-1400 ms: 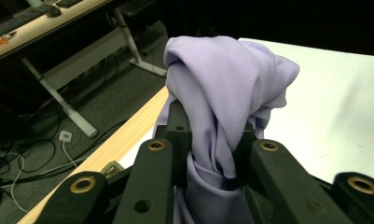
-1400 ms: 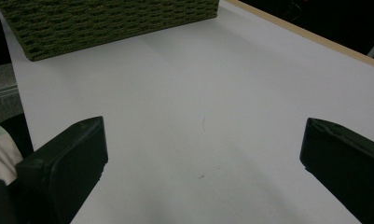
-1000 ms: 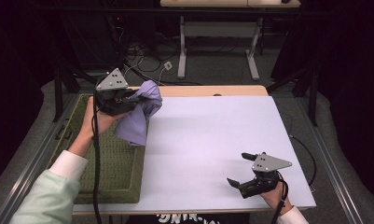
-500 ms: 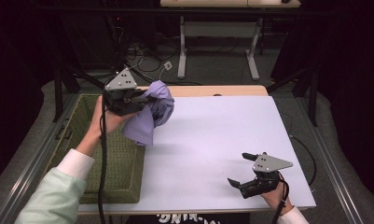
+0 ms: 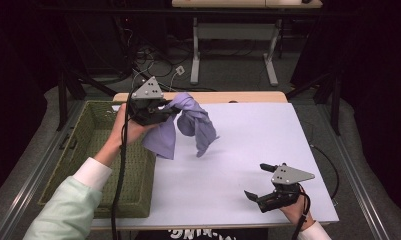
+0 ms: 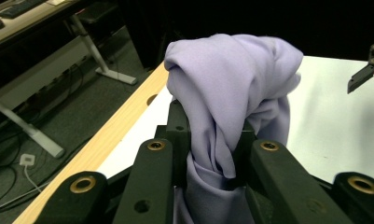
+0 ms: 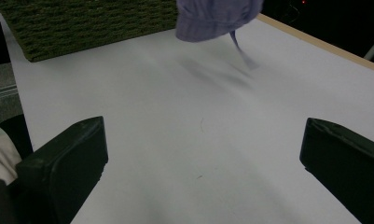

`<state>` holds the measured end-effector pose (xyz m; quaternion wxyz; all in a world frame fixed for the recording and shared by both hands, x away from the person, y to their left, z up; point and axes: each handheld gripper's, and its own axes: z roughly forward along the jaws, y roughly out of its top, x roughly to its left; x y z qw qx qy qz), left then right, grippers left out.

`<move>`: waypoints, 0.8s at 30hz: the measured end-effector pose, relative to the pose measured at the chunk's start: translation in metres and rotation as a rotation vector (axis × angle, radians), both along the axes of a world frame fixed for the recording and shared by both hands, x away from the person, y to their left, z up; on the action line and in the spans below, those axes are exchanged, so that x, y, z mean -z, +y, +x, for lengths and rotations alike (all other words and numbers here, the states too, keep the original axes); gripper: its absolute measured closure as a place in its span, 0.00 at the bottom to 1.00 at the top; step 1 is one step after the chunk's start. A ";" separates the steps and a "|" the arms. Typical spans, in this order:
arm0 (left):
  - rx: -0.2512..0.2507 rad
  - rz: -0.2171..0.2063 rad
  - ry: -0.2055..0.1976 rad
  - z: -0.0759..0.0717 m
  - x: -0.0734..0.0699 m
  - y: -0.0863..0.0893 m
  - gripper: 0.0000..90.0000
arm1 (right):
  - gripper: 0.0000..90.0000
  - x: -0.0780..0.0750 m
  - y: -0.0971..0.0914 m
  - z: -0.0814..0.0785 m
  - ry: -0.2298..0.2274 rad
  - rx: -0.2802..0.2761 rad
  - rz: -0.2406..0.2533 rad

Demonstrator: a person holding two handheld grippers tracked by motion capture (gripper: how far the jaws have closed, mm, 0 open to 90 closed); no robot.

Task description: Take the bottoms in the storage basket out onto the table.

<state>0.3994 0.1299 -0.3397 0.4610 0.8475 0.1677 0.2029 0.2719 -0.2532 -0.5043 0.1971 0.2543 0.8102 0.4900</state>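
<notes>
While the left gripper (image 5: 164, 111) is clamping a crumpled lavender fabric cloth (image 5: 188, 125), I am holding that cloth in the air above the far left part of the white rectangular table surface (image 5: 248, 150). In the left gripper view, both black jaws are pressing on a bunched waist of the cloth (image 6: 231, 93), with one gathered mass rising above the pads and more fabric hanging below them. In the high view, the cloth is hanging in two twisted tails, and the lower ends are staying clear of the table surface. My left hand (image 5: 128, 131) is gripping the tool body just right of the woven olive-green rectangular basket (image 5: 95, 150), which is sitting at the left edge of the table. The cloth is hanging beside the basket's far right corner, over the white surface and not over the basket.

At the near right corner of the table, I am holding the right gripper (image 5: 262, 184) low over the surface. Its jaws are standing wide apart with nothing between them; in the right gripper view, bare white table surface (image 7: 198, 140) is showing between the two pads. The right gripper is sitting well apart from the cloth (image 7: 212, 16), which is hanging at the far edge of that view near the basket (image 7: 82, 23).
</notes>
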 end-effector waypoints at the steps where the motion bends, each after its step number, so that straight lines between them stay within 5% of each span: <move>1: 0.002 0.001 0.002 0.000 0.001 -0.001 0.85 | 0.01 0.000 0.000 0.000 0.001 0.000 -0.001; 24: 0.020 0.058 0.037 0.006 0.018 -0.023 0.85 | 0.01 0.000 0.000 0.000 0.003 0.002 -0.001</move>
